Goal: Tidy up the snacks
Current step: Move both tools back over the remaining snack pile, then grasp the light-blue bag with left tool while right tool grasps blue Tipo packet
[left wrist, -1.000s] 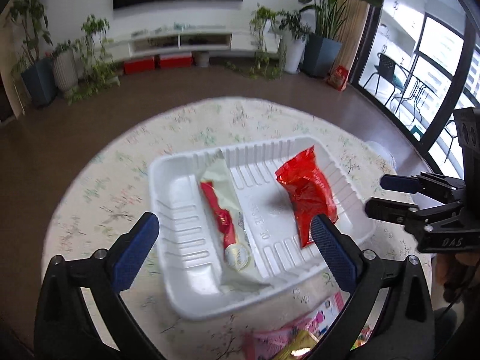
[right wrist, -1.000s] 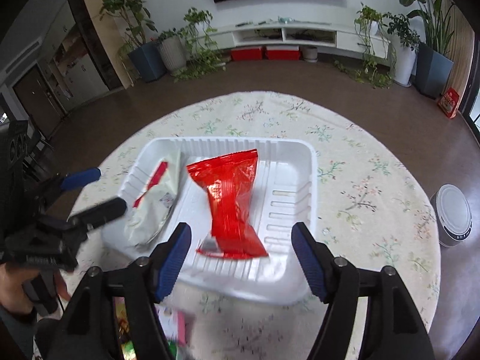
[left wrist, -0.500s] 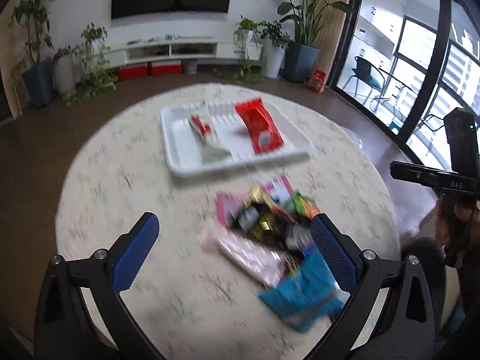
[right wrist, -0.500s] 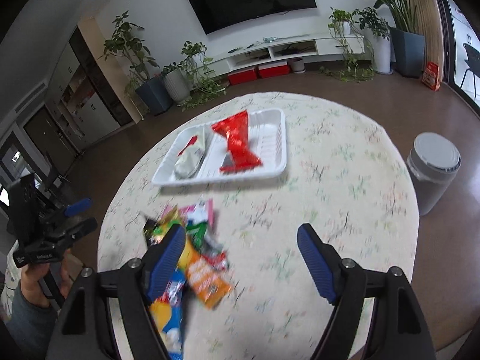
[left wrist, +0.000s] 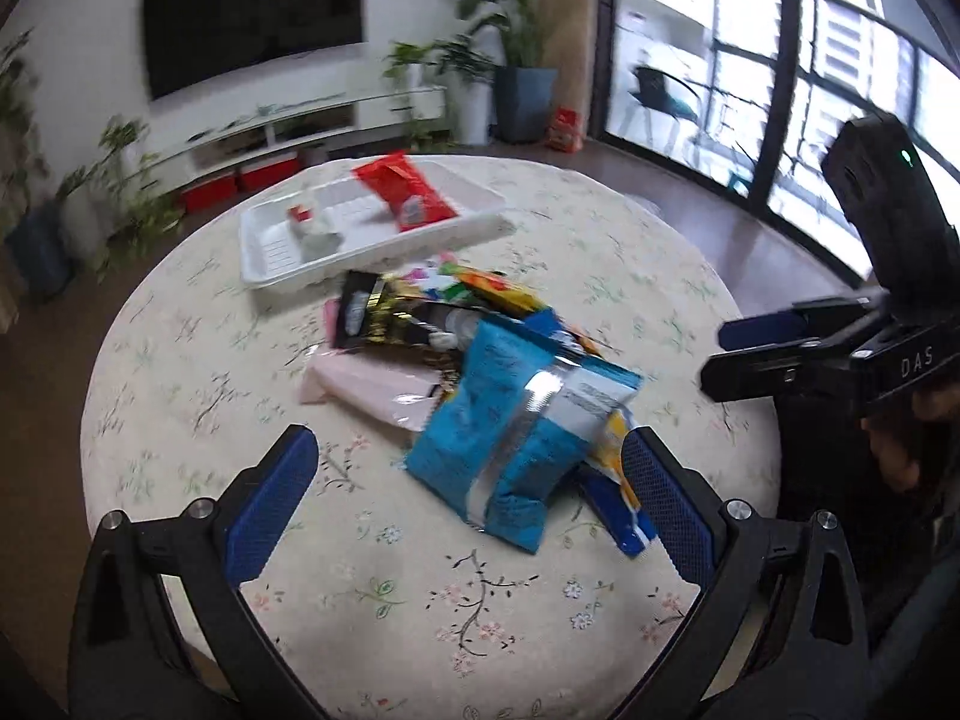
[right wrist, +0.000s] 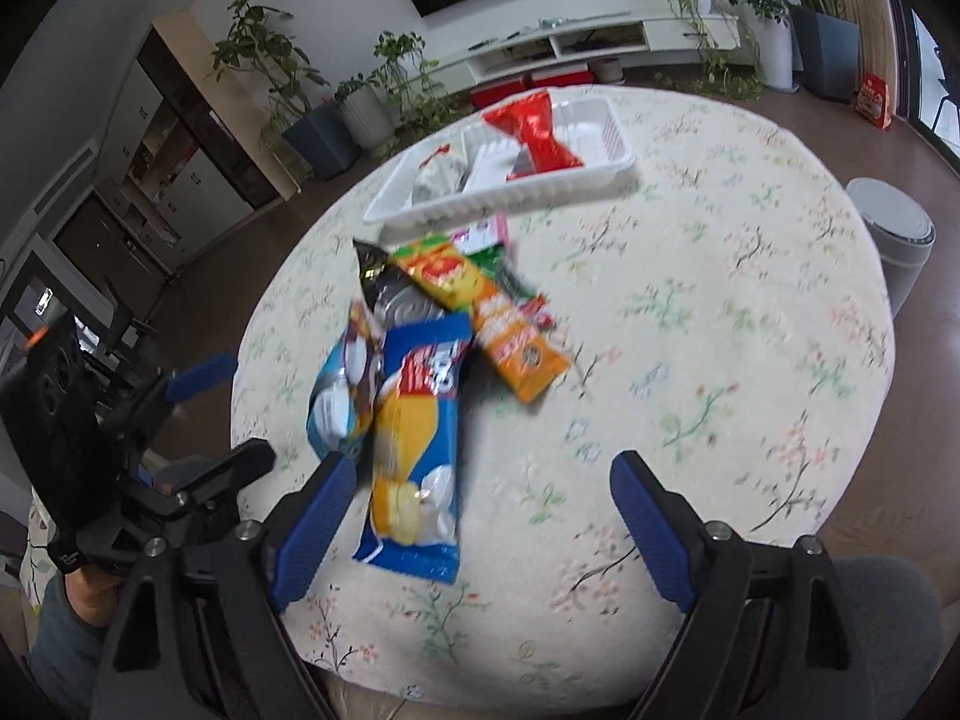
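Fig.: both black blue-padded grippers, left (left wrist: 468, 498) & right (right wrist: 474, 516), stood wide open, empty, right jaws just widened; hovered over heap of loose foil snack packets (left wrist: 480, 360), probably choosing next for white ribbed plastic tray (right wrist: 606, 180) w/ red packet (right wrist: 537, 135).

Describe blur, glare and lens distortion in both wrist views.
Left wrist view: motion blur smears the white tray and plants; glare streaks the blue snack bag; windows overexposed; fisheye bends the table edge. Right wrist view: the snack pile is smeared, corners vignetted black, table rim curved.
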Tool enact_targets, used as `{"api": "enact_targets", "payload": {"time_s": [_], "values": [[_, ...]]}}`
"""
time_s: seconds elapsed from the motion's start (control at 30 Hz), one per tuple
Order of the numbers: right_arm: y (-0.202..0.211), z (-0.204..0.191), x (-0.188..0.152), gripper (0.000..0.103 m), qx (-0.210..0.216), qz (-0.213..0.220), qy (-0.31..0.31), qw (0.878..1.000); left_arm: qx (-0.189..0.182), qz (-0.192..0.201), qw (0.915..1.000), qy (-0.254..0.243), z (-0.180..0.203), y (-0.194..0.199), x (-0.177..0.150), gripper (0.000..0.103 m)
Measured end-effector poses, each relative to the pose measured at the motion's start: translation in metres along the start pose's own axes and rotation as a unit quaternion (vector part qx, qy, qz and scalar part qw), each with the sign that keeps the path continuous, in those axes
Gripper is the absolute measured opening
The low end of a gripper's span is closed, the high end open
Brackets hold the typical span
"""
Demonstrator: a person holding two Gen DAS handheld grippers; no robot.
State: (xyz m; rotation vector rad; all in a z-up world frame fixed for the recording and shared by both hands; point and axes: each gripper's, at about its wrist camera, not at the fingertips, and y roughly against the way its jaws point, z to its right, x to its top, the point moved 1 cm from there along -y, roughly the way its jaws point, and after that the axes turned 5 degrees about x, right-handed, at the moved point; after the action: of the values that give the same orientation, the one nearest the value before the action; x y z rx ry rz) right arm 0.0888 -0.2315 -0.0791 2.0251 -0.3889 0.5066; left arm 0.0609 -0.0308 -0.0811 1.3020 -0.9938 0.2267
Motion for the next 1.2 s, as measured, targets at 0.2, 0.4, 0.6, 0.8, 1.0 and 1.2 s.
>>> {"api": "enact_targets", "payload": {"time_s": [0.2, 0.4, 0.6, 0.8, 1.0, 1.2], "values": [[-0.014, -0.001, -0.014, 0.089, -0.002, -0.017, -0.017, 1.000, -0.049, -0.029, 0.9967, -0.057, 0.006, -0.020, 0.012, 0.103], [-0.020, -0.002, -0.019, 0.089, -0.002, -0.020, -0.020, 1.000, -0.073, -0.042, 0.9892, -0.120, -0.003, -0.046, 0.030, 0.102], [-0.023, -0.002, -0.020, 0.089, -0.003, -0.024, -0.021, 0.999, -0.119, -0.046, 0.9808, -0.147, -0.004, -0.064, 0.035, 0.102], [-0.028, -0.001, -0.023, 0.088, -0.005, -0.029, -0.021, 0.999, -0.143, -0.040, 0.9744, -0.169, 0.003, -0.071, 0.038, 0.079], [-0.032, -0.005, -0.025, 0.084, -0.004, -0.037, -0.017, 0.999, -0.148, -0.070, 0.9708, -0.176, 0.001, -0.088, 0.036, 0.061], [-0.037, -0.007, -0.024, 0.084, -0.006, -0.040, -0.016, 0.999, -0.136, -0.081, 0.9721, -0.173, -0.002, -0.084, 0.031, 0.061]]}}
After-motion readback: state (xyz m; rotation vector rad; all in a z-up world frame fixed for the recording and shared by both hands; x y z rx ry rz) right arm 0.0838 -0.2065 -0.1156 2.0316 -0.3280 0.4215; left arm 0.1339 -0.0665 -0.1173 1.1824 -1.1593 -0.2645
